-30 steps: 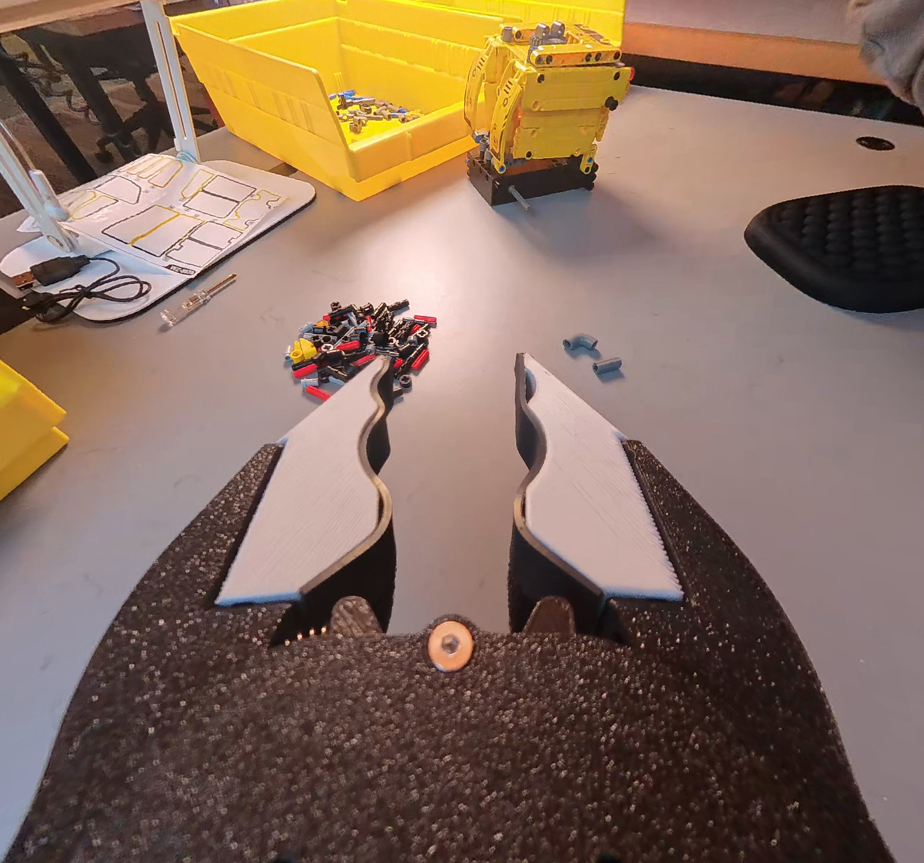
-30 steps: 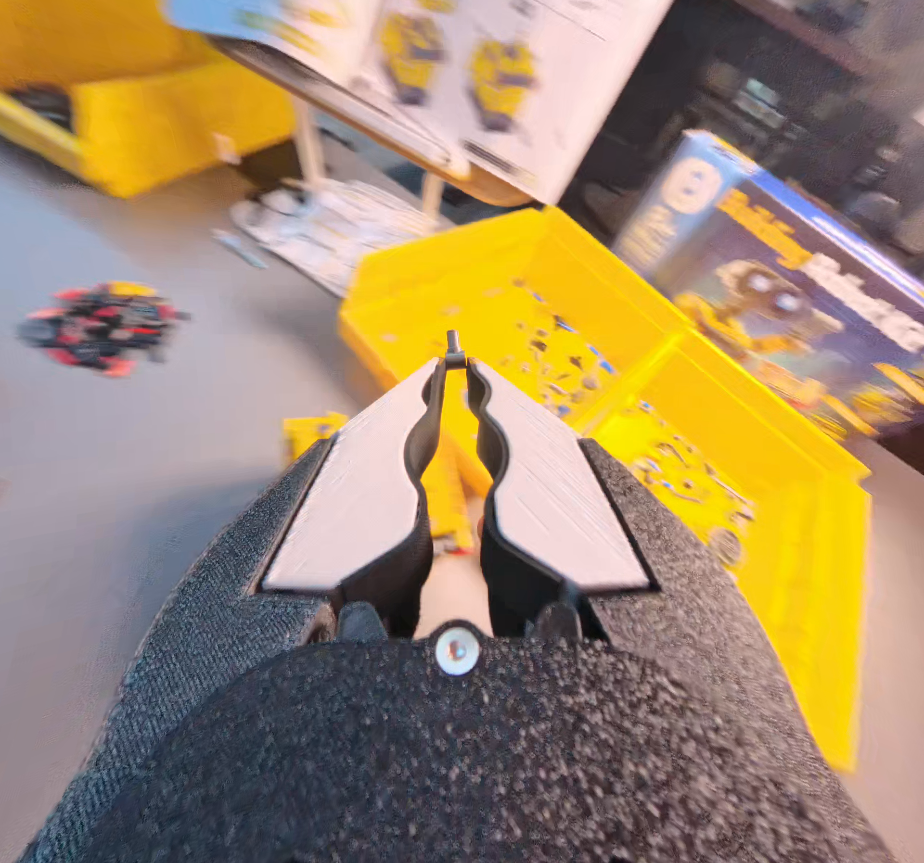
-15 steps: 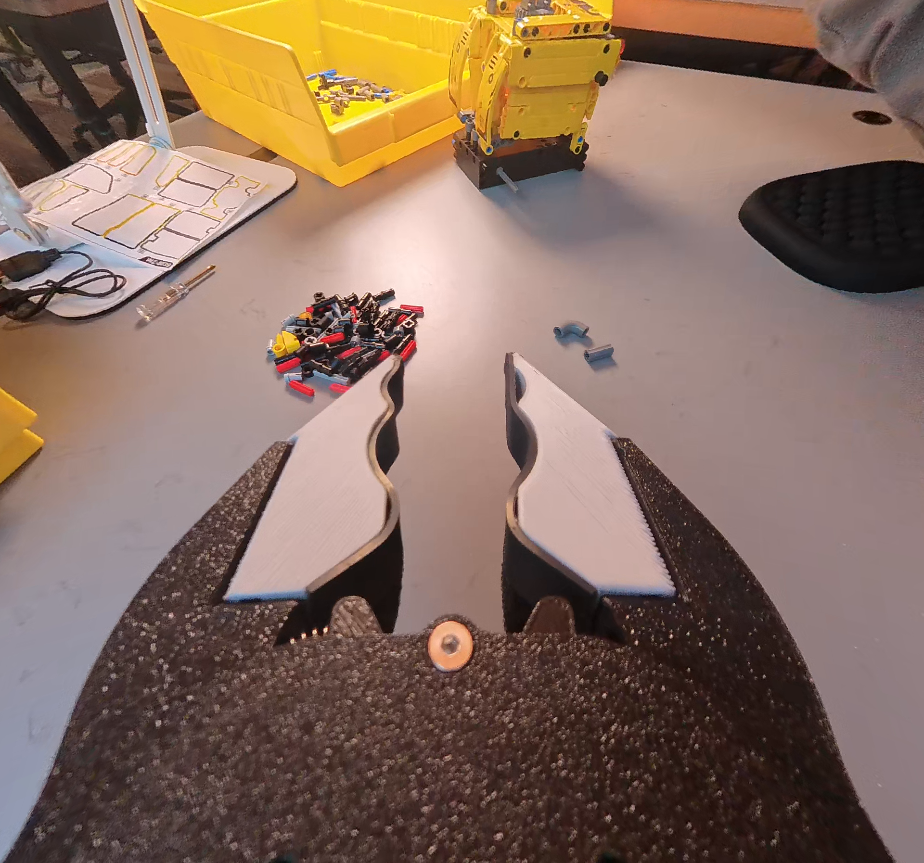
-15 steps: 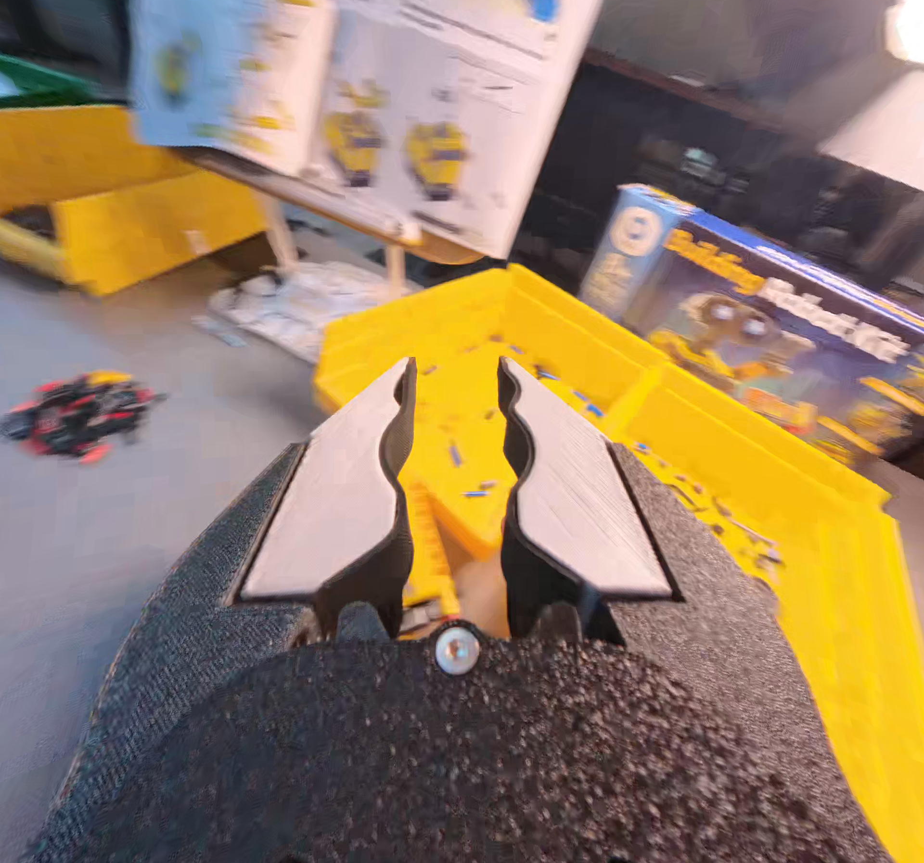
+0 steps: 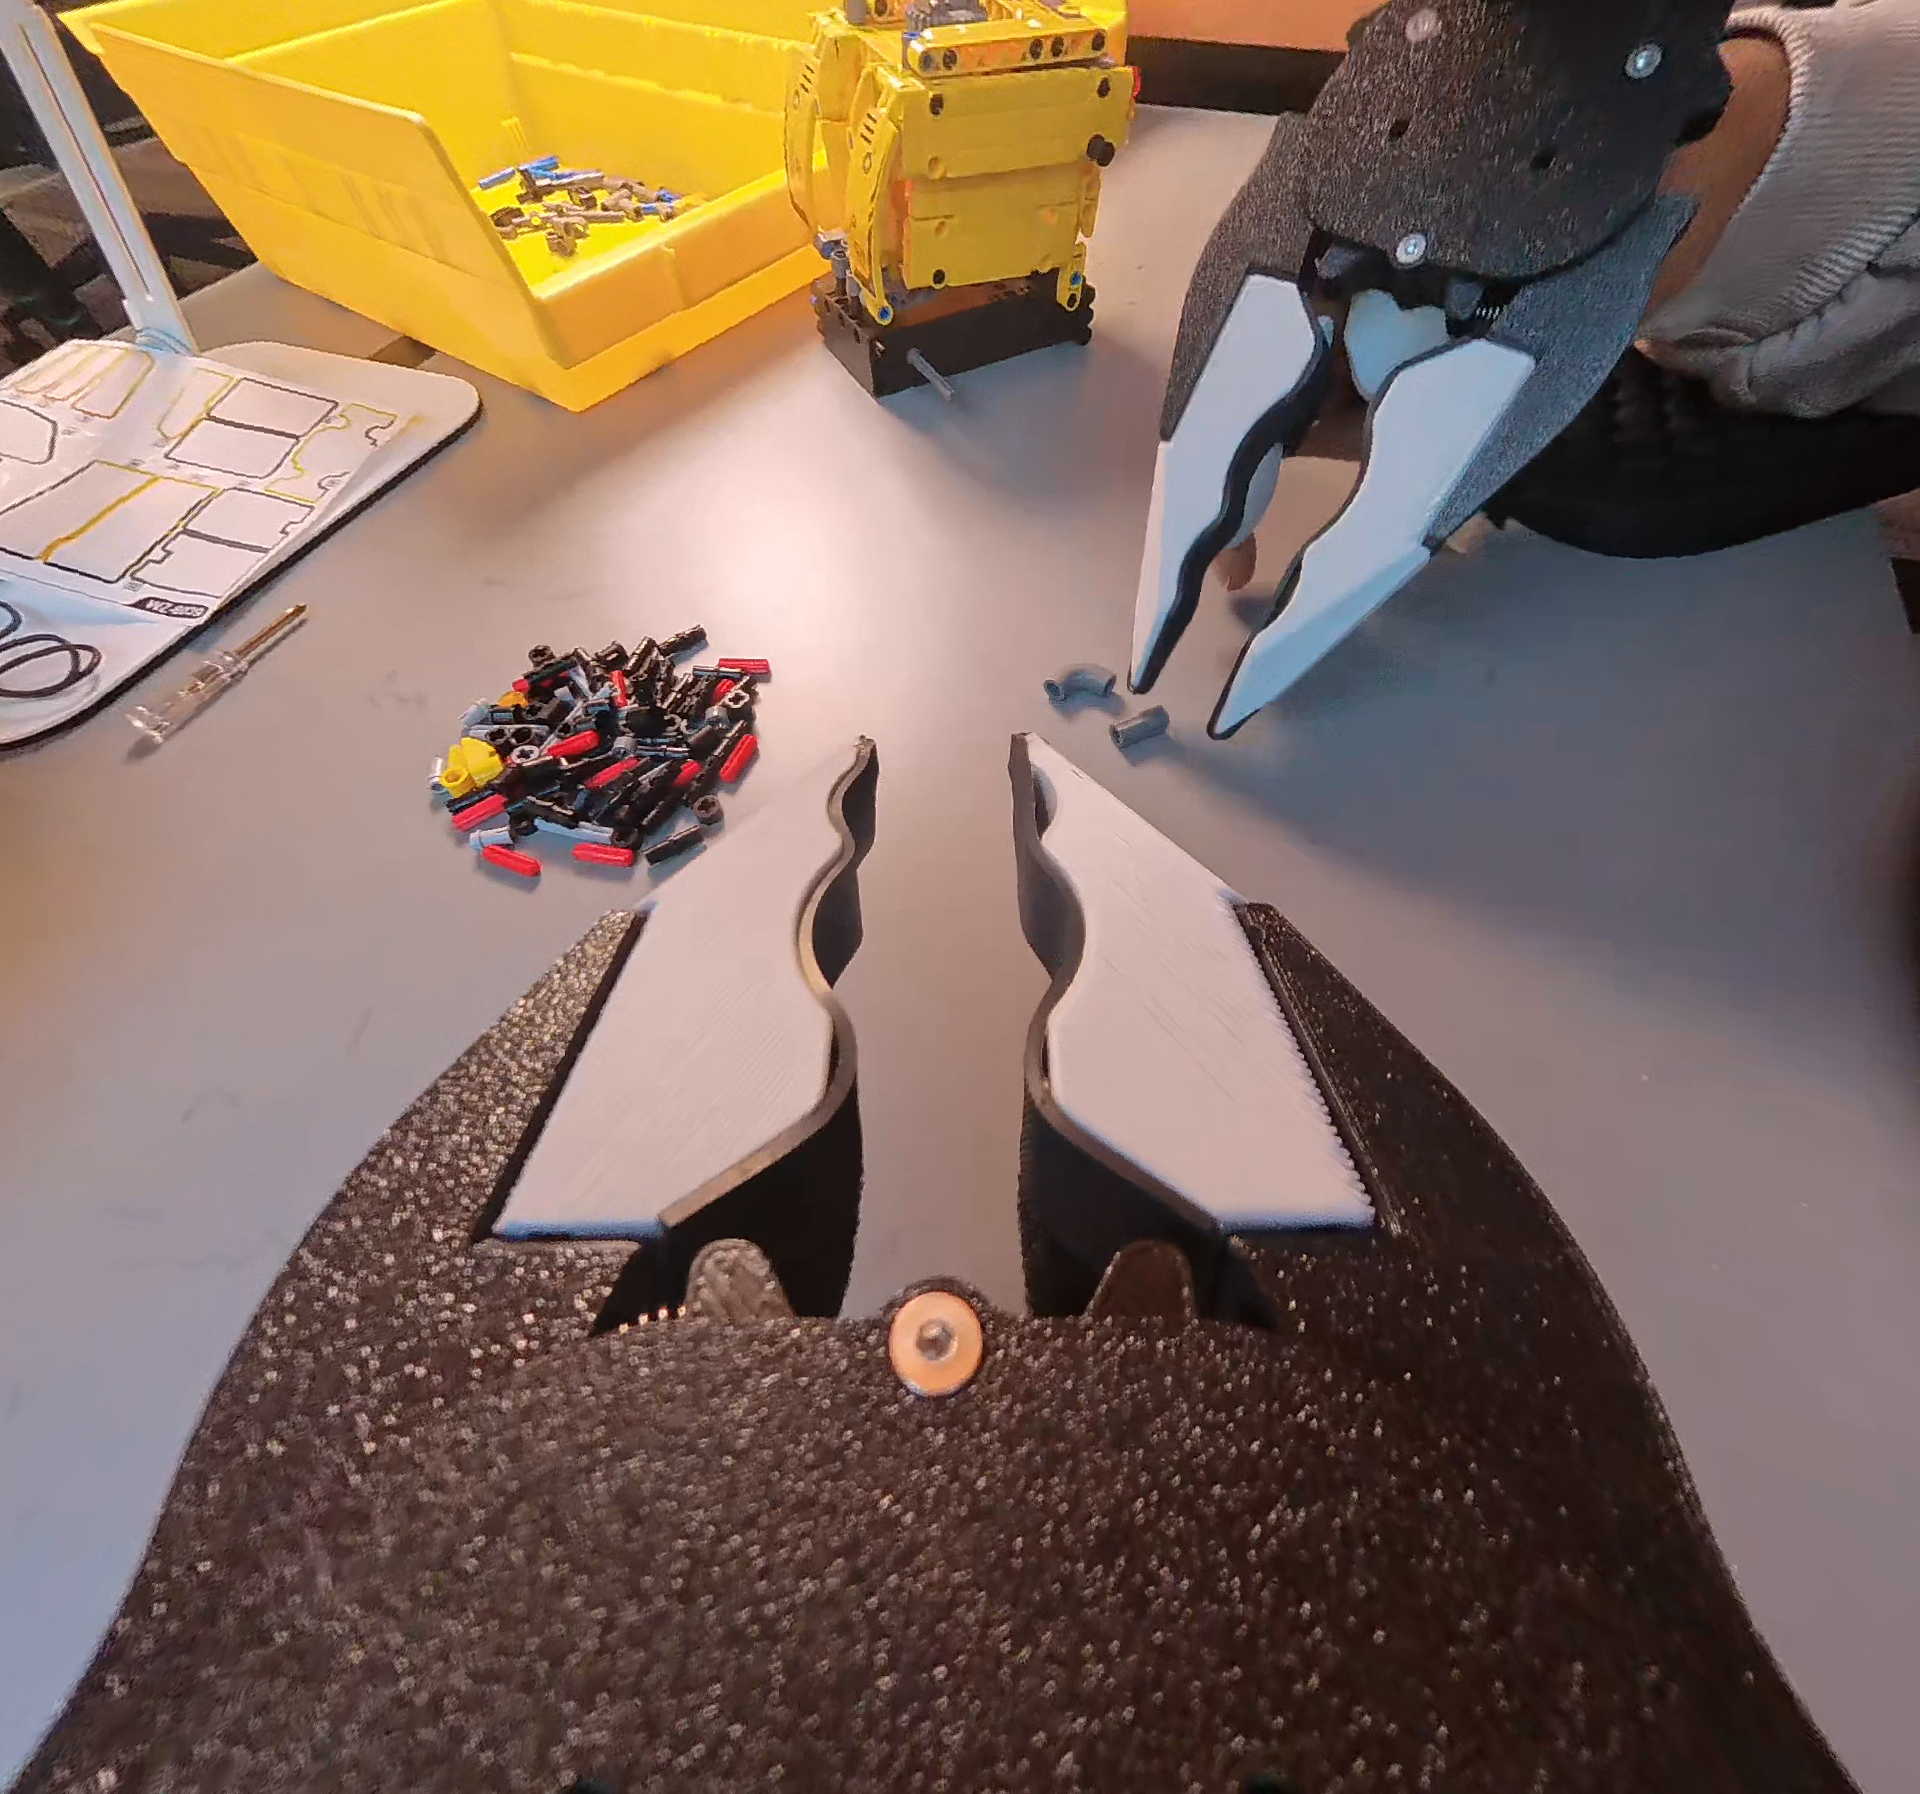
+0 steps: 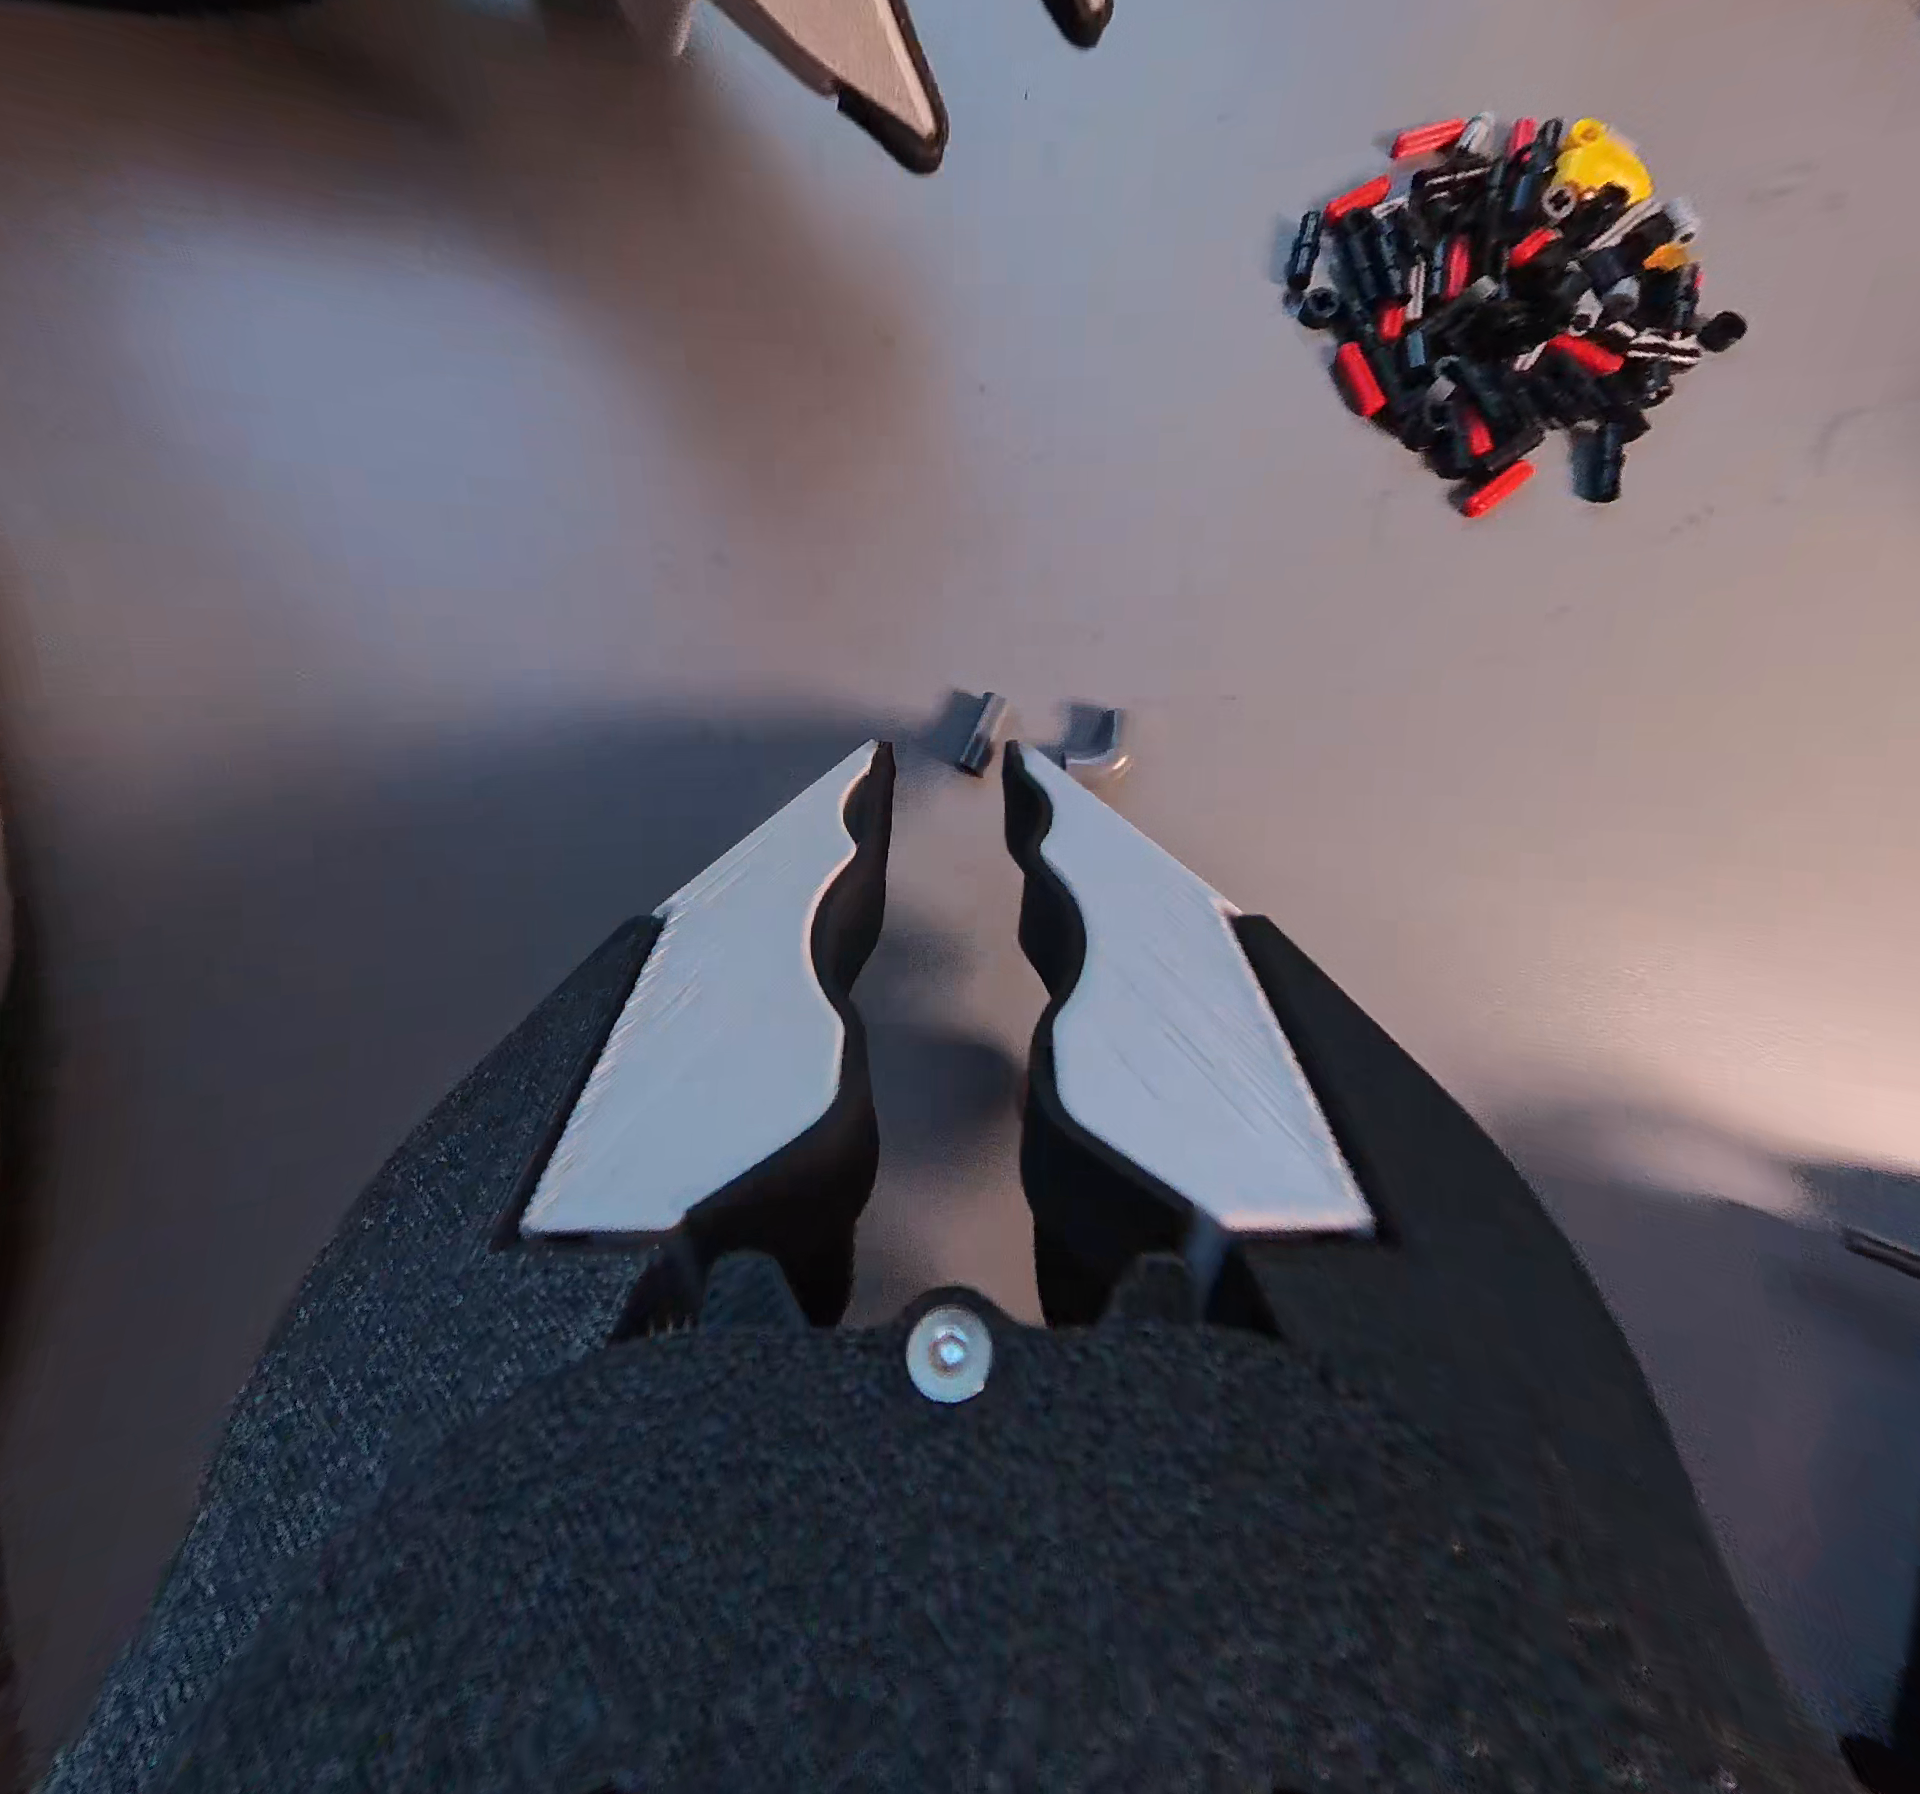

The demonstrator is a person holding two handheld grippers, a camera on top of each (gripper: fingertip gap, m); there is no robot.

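Right hand-held gripper [image 6: 943,755], jaws parted (empty), tips beside two small grey connectors [image 6: 977,730].

Two grippers [image 5: 943,757] [image 5: 1184,710]; two grey pieces [image 5: 1081,686] [image 5: 1139,728] — one pile [image 5: 603,768]; one model [image 5: 961,175].

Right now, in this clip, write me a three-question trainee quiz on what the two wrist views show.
1. True or false: the right gripper is shut on a grey piece.
2. Which lies nearest the right gripper's tips? A) the pile of black and red pins B) the short grey tube C) the yellow model
3. Fill in: the left gripper hangs over the grey table, open and holding ____.

Key: 1 false, its fingers stand apart with the tube beside them; 2 B; 3 nothing.
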